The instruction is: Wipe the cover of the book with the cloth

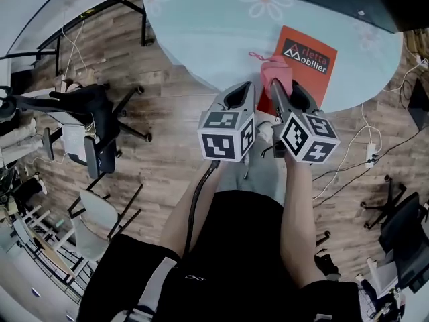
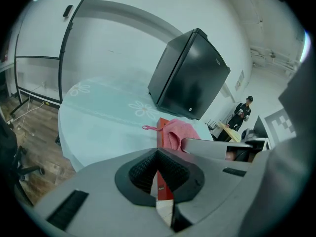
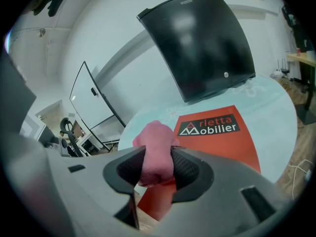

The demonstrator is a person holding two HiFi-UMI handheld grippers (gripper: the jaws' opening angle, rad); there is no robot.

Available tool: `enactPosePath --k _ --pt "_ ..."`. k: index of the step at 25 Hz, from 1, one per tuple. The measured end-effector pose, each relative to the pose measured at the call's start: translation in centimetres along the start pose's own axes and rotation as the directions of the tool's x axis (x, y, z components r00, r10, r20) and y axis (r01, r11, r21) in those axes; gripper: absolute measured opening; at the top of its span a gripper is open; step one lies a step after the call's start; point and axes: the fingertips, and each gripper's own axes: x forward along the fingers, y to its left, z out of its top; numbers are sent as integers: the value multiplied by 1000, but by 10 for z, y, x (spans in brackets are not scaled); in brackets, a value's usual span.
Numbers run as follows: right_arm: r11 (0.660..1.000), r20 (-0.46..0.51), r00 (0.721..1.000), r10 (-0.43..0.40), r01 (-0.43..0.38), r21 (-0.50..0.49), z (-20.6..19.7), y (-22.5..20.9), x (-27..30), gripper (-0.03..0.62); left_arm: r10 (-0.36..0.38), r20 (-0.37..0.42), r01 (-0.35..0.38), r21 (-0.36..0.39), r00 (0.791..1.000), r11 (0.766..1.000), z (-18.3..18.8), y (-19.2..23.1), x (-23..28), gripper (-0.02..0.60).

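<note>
While the right gripper (image 1: pixel 281 86) squeezes the pink cloth (image 1: pixel 276 69) tight between its jaws, the cloth sits at the near edge of the red book (image 1: pixel 307 64), which lies flat on the round table (image 1: pixel 201 32). The left gripper (image 1: pixel 244 91) is just beside it, and its jaws look close together with nothing in them, though the gap is hard to see. To wipe well, the cloth should press down flat and slide across the whole cover, and the empty gripper could hold the book so it does not slip.
</note>
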Motion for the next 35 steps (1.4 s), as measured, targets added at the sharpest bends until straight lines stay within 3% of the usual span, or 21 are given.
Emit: enactPosePath --k 10,15,35 --pt "996 42 998 -57 53 77 -12 -7 11 155 -49 -86 56 89 995 994 -9 6 15 12" --pt "992 55 994 -97 92 89 -13 -18 4 155 -106 -111 117 100 988 988 -12 -11 23 12" --pt "957 95 962 -255 238 164 -14 -80 -45 155 -212 -198 246 170 957 954 -26 -73 49 12"
